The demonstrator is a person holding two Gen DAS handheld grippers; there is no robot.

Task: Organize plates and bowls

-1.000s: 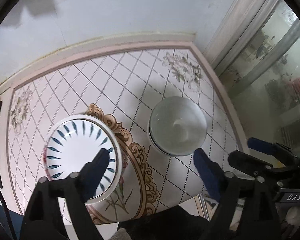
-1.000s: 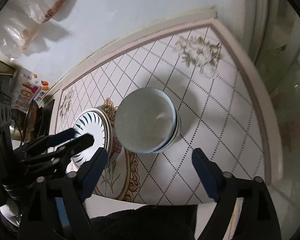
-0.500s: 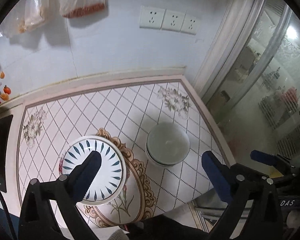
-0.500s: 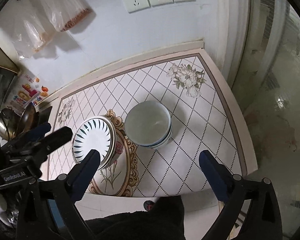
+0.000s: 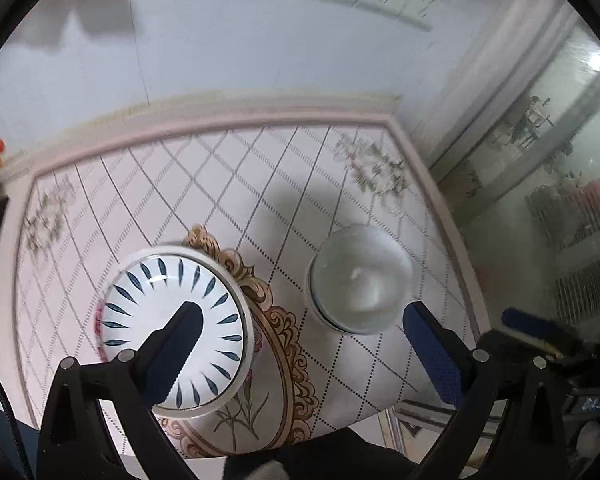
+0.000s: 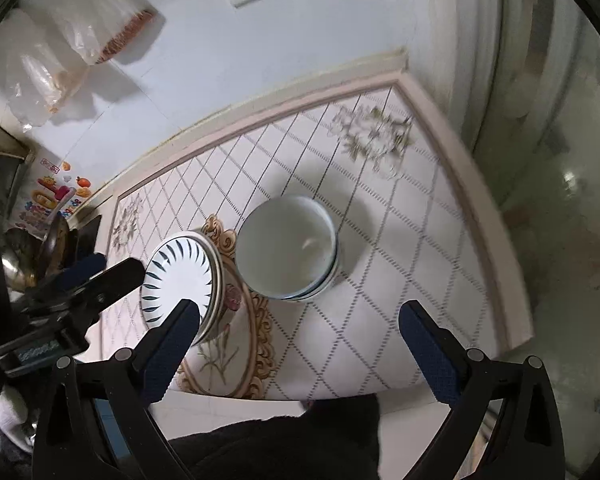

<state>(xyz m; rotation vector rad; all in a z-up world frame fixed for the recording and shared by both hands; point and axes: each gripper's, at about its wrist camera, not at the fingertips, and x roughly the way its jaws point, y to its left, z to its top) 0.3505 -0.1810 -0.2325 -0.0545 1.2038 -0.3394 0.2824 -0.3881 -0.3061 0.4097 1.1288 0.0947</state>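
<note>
So both grippers are spread wide with nothing in them, hanging over the tiled table (image 5: 260, 184). Under the left gripper (image 5: 300, 332) the stack of plates (image 5: 168, 304) with blue leaf marks sits behind its left finger, and the stack of bowls (image 5: 360, 276) is just ahead of its right finger. From the right gripper (image 6: 300, 320), the bowls (image 6: 286, 246) are straight ahead between the fingers, touching neither, with the plates (image 6: 180, 276) just beside them to the left.
</note>
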